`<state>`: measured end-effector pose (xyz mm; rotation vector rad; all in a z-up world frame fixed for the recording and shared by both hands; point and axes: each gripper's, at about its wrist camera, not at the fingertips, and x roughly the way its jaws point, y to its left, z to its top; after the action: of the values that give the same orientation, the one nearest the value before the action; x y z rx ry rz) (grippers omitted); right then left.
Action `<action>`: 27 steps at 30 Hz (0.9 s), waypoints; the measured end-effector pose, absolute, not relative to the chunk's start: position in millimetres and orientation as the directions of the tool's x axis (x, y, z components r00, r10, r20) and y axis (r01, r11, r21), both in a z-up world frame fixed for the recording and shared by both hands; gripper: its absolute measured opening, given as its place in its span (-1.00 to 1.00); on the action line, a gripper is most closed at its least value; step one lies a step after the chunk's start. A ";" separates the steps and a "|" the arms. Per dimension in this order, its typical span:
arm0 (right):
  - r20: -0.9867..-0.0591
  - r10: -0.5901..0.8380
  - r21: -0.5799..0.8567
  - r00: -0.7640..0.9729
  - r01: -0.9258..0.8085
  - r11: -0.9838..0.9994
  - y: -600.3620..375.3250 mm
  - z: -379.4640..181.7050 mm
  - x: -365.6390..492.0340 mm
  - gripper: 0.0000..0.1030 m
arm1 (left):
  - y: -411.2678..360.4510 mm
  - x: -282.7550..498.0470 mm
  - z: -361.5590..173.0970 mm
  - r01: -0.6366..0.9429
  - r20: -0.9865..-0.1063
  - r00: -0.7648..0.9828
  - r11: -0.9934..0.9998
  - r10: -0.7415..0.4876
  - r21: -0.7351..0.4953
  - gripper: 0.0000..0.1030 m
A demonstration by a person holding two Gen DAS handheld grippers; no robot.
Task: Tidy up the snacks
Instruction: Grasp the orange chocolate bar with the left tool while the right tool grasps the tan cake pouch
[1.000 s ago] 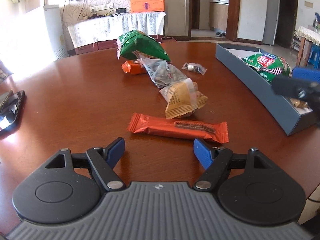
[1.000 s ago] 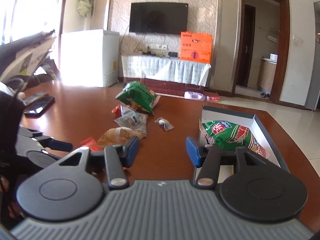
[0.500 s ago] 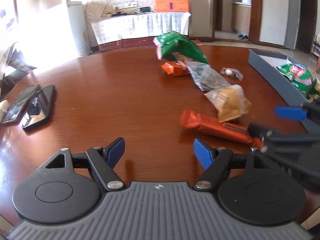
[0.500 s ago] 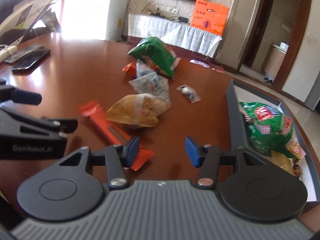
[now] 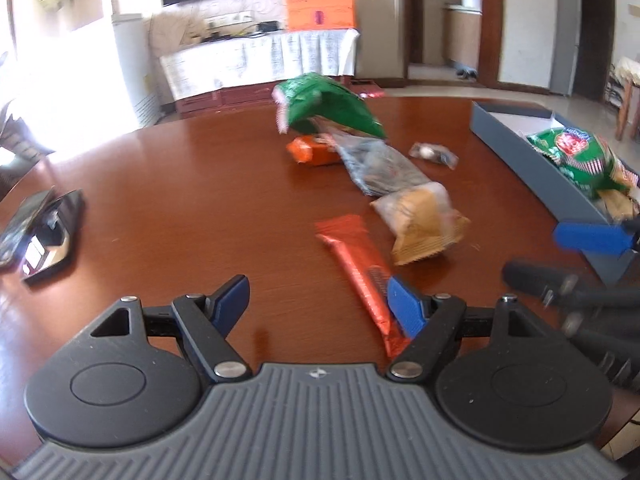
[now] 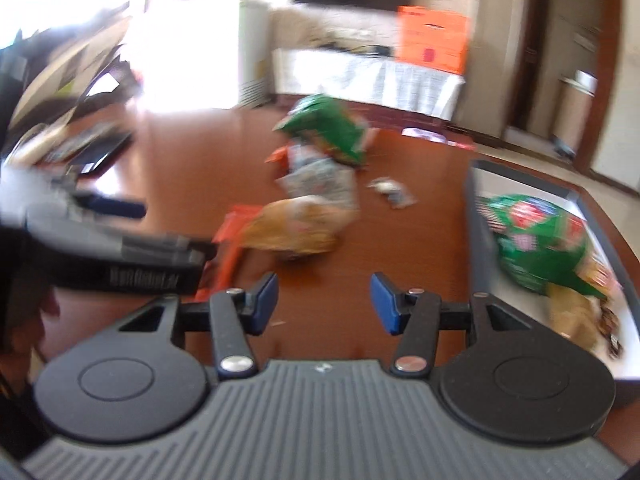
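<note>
**Both tools empty, orange bar nearest**

Left tool point(image 5: 318, 298): jaws apart, nothing between; the right pad sits over the near end of the orange bar point(image 5: 356, 258), touching or just above, can't tell w/ the blur. Right tool point(image 6: 324, 300): jaws apart, empty, over bare worktop point(image 5: 180, 184).

Bar prob. light, fairly stiff inside, foil wrapper slick; best taken across its narrow width near the middle, not by the crimped end. Long, flat, orange-red, lying angled on the worktop beside the tan pillow pack point(image 5: 420, 222). That one looks soft and puffy, so go gentle. Beyond: clear bag point(image 5: 380, 164), green bag point(image 5: 328, 104). Grey box point(image 6: 474, 216) at right already holds a green pack point(image 6: 536, 240) & more
</note>
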<state>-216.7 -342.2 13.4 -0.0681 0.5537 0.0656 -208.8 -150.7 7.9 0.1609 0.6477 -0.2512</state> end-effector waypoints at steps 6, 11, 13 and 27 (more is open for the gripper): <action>-0.484 0.059 0.115 0.873 -0.004 0.993 -366.3 21.0 -212.6 0.06 | -158.7 -207.4 12.6 0.317 -0.606 0.756 0.948 -0.247 0.010 0.59; -0.400 0.072 0.176 0.914 -0.001 0.984 -369.9 31.8 -212.6 0.32 | -170.1 -200.6 6.5 0.345 -0.619 0.740 0.939 -0.265 0.011 0.59; -0.378 0.048 0.177 0.924 0.021 0.984 -371.0 34.0 -211.5 0.42 | -176.5 -194.1 -0.6 0.332 -0.635 0.737 0.942 -0.232 0.042 0.59; -0.490 0.079 0.109 0.868 -0.029 0.994 -335.6 27.9 -172.8 0.41 | -124.3 -174.8 -4.8 0.207 -0.643 0.750 0.978 -0.155 0.005 0.13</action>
<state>-172.8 -335.6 27.9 0.0996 0.5166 0.0562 -174.8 -124.3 -4.8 0.0770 0.6950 -0.1980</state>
